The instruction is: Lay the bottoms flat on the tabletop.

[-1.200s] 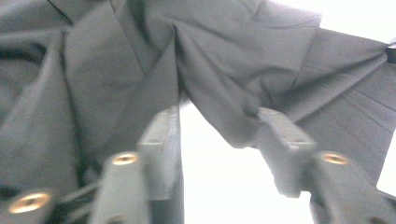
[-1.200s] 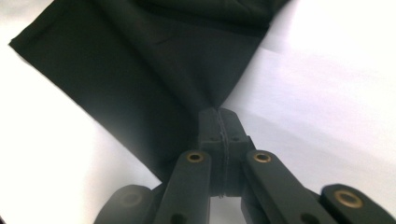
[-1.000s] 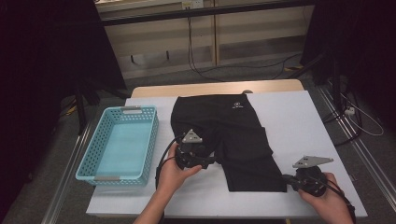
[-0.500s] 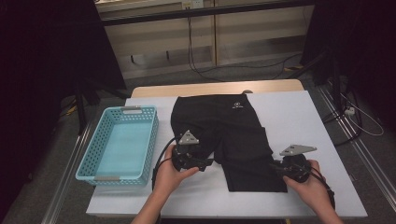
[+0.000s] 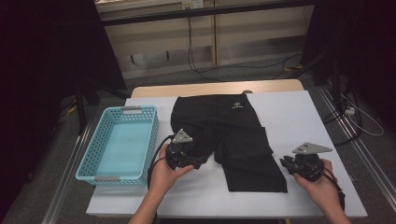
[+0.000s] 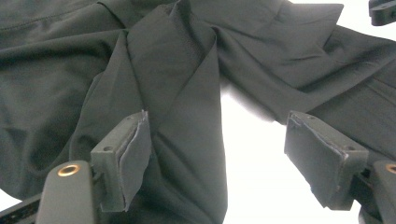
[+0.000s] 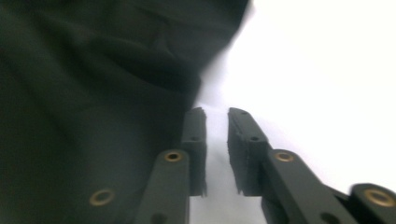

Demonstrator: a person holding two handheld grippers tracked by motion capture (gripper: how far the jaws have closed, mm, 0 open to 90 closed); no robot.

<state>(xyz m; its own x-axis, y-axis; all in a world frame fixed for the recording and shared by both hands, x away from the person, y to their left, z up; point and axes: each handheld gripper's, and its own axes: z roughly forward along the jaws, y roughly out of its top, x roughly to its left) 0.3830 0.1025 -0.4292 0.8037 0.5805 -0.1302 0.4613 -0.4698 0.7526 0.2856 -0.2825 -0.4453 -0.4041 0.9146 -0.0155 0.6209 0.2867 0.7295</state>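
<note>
The black shorts (image 5: 233,140) lie flat on the white cover of the bench (image 5: 299,112), waistband at the far side with a small white logo on it, legs pointing back toward you. The leg on your right reaches nearly to the near edge; the leg on your left is shorter and rumpled, with a folded flap of cloth standing up along it, plain in the left gripper view (image 6: 177,70).

Your left tool (image 5: 194,162) sits at the hem of that rumpled leg. Its jaws have just been opening and now stand wide apart, released; the folded cloth lies between them, close against one pad (image 6: 133,158), while the other pad is over bare white cover and pinches nothing.

Your right tool (image 5: 286,163) is just off the outer edge of the longer leg, on the cover. In the right gripper view its jaws have just been parting and show a narrow gap with only white cover between them; the dark cloth (image 7: 93,93) lies right beside one jaw, not gripped.

A light blue basket (image 5: 88,163) stands to the left of the shorts, near your left hand (image 5: 166,175).
</note>
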